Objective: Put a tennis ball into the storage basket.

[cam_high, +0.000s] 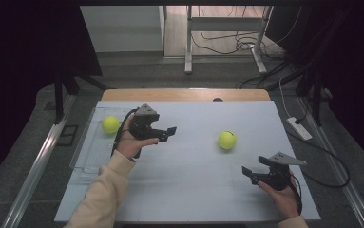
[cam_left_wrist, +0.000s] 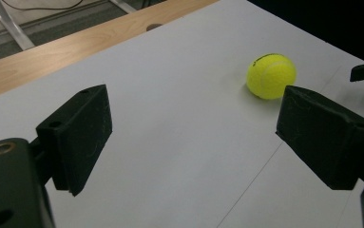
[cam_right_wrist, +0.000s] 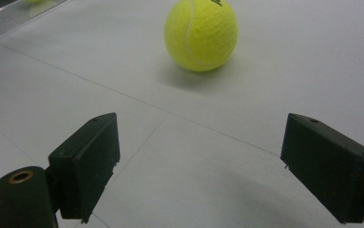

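One tennis ball (cam_high: 110, 124) already lies in the clear tray (cam_high: 87, 156) at the left of the frame, while the second ball (cam_high: 227, 140) waits on the counter (cam_high: 194, 190) right of centre, and the left gripper (cam_high: 166, 133) and right gripper (cam_high: 249, 172) both stand wide and empty.

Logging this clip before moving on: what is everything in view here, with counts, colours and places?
tennis ball in tray: one, yellow-green, at the table's left edge.
tennis ball on table: one, yellow-green, right of centre, lying free on the surface.
clear tray: one, transparent, along the left edge.
table: one, pale grey top with a wooden strip at the far edge.
white power strip: one, on the floor at right.
left tongs: black, open, beside the tray.
right tongs: black, open, near-right of the free ball.
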A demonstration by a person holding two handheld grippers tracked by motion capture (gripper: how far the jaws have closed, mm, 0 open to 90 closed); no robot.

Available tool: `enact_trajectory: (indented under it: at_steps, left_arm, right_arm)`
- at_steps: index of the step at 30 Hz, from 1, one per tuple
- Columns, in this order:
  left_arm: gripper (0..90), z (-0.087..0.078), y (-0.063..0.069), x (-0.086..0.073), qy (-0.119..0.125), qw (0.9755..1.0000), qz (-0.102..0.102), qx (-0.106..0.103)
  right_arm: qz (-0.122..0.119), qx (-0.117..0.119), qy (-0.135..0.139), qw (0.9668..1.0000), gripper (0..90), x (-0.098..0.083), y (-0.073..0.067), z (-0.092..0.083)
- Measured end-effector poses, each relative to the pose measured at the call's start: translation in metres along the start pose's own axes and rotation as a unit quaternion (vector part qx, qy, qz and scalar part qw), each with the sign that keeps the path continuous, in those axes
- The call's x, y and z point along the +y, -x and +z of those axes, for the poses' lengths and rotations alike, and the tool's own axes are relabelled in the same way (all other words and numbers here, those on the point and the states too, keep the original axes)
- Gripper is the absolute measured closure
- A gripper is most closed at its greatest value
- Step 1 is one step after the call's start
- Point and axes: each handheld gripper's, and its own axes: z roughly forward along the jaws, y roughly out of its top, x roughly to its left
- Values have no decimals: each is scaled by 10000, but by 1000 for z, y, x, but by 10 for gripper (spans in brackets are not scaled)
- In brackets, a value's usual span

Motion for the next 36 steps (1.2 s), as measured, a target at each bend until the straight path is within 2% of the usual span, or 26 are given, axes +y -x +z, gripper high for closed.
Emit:
enact_trajectory:
  at_steps: [9,15,21,36]
  left_arm:
    - [125,12,9,6,-80,9999,32,-133]
    - [125,17,15,12,-140,9998,130,-108]
    - [126,21,19,16,-162,9997,120,-160]
    - [126,33,18,20,-232,9996,36,-174]
  right_arm:
    - [2,-3,11,10000,127,0,0,-1]
    - [-14,-18,3,10000,127,0,-1,-2]
    - [-26,-5,7,10000,127,-1,-3,-4]
    - [-36,21,17,10000,127,1,-5,-2]
